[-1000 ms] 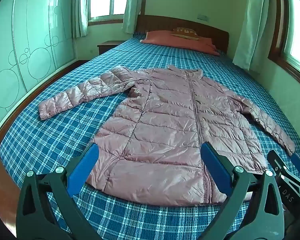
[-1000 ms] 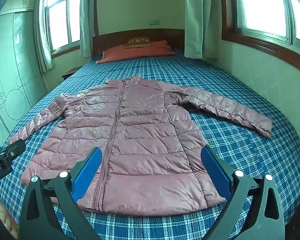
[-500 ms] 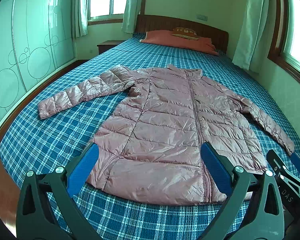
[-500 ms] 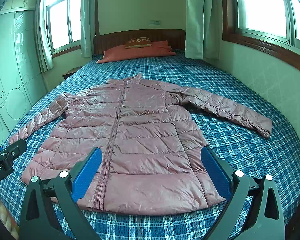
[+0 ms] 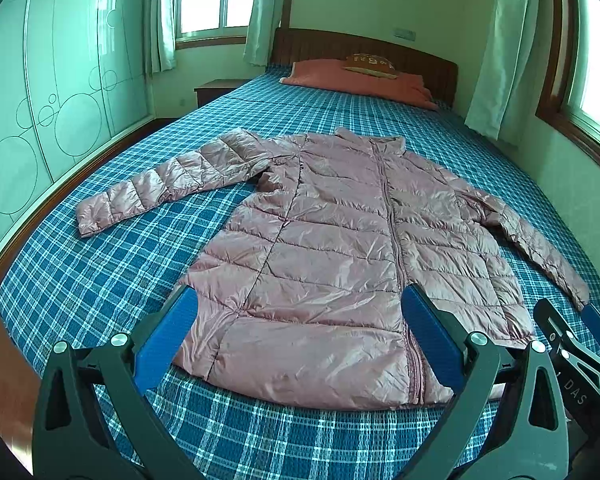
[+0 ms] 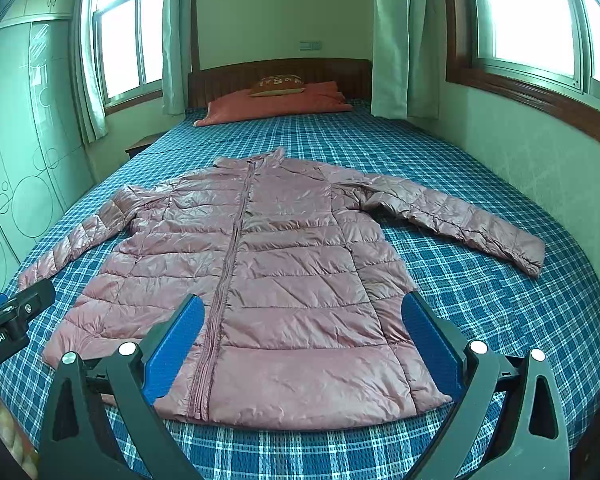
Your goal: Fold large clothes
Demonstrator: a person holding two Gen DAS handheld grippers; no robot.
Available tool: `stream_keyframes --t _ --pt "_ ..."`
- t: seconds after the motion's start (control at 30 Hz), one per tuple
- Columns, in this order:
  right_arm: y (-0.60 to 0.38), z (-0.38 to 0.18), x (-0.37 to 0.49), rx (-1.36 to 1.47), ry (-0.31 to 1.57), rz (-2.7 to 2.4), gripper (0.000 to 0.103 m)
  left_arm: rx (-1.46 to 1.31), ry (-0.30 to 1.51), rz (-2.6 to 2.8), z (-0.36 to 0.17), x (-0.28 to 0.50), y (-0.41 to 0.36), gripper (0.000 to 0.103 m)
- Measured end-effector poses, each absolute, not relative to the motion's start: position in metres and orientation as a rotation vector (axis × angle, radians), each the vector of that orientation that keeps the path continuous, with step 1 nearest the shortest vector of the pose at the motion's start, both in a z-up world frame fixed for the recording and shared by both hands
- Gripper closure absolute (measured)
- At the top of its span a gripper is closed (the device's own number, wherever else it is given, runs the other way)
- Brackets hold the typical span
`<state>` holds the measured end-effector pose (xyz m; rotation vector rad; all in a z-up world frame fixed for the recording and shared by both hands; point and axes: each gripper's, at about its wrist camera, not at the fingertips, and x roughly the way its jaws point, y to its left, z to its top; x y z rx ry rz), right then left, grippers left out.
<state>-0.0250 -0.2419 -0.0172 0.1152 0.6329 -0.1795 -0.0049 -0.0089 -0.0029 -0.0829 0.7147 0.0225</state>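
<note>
Your pink quilted jacket (image 5: pixel 332 248) lies flat and front-up on the bed (image 5: pixel 100 264), zipped, long axis running from the hem at the foot end up to the collar, which points at the headboard (image 5: pixel 364 46). Both sleeves are spread out: one angles away from the jacket body toward the wardrobe (image 5: pixel 40 112) side, the other toward the window-wall side, cuff near the bed's edge there. Left tongs (image 5: pixel 300 344) gape wide with nothing held, hovering over the hem, blue pads (image 5: pixel 162 340) straddling the left half of the jacket. Right tongs (image 6: pixel 304 344) likewise spread wide and hold nothing, over the hem's right half. Each pair shows at the edge of the other's view; the right one there reads "DAS" on its body, the left one reads "nRobot.AI", cut off at the frame edge. Beyond the jacket's collar there is bare plaid sheet up to an orange pillow (image 6: pixel 276 104) with a small patterned cushion (image 6: pixel 278 85) on top; its writing is too small to read. A strip of sheet shows between hem and the foot edge. Bare sheet lies around both sleeves.
</note>
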Motion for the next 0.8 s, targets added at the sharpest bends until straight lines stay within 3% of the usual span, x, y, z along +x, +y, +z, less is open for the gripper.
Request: stream_keyframes --t 0.8 --pt "-0.2363 -0.0205 -0.0248 0.111 0.638 -0.173 0.005 -0.085 0.720 0.017 -0.0066 -0.0048 -0.0085 0.002"
